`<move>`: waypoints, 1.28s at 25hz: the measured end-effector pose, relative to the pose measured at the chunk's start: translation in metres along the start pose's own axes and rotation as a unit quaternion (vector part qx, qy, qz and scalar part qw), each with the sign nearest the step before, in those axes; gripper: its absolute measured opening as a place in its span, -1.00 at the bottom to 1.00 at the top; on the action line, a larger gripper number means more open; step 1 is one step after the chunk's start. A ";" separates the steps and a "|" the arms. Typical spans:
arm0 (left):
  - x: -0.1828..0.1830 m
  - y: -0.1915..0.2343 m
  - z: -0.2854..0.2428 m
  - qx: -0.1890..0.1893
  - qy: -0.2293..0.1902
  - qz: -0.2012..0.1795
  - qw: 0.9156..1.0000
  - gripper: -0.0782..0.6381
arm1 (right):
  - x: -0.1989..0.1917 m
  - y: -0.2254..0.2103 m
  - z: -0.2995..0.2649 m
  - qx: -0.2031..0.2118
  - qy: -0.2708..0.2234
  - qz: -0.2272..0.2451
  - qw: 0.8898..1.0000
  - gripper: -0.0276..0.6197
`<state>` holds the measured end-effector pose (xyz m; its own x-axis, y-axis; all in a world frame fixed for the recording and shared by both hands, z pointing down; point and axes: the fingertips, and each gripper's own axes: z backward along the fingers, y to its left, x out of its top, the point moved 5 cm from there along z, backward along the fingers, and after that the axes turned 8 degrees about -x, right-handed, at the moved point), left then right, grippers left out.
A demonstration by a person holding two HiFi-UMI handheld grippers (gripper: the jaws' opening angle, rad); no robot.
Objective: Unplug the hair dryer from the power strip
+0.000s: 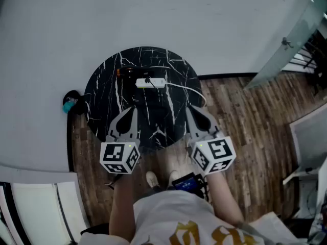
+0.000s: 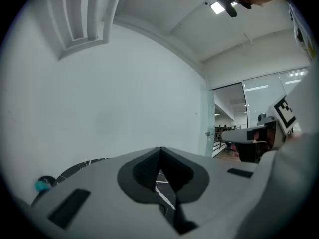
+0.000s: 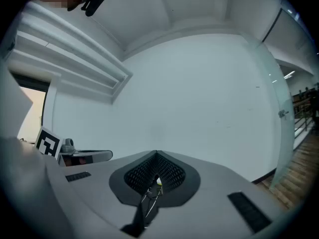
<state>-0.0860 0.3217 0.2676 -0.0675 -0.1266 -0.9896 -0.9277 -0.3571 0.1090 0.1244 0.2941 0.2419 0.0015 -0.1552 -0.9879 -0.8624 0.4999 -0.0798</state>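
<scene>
A white power strip (image 1: 150,83) lies at the far side of a round black marble table (image 1: 107,101), with a black plug (image 1: 147,79) in it. The hair dryer itself I cannot make out on the dark top; a small orange-marked dark thing (image 1: 120,73) lies left of the strip. My left gripper (image 1: 133,108) and right gripper (image 1: 190,109) hover over the table's near half, both shut and empty, well short of the strip. In the left gripper view the gripper (image 2: 160,156) shows only marble behind its shut jaws. In the right gripper view the gripper (image 3: 156,158) lets a sliver of the strip (image 3: 158,183) show.
The strip's white cable (image 1: 189,90) curves off the table's right side. A black and teal object (image 1: 69,104) sits on the floor by the wall at the left. White wall lies behind the table, wooden floor (image 1: 245,116) to the right, a glass partition (image 1: 286,45) at the far right.
</scene>
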 end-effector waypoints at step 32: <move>-0.023 0.025 -0.047 0.053 0.026 -0.003 0.998 -0.82 | -0.019 -0.044 -0.050 0.015 0.010 -0.005 1.000 -0.95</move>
<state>-0.0904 0.2716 0.2978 -0.0459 -0.1740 -0.9837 -0.9619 -0.2580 0.0905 0.1372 0.2319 0.2710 -0.0004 -0.1772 -0.9842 -0.8472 0.5229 -0.0938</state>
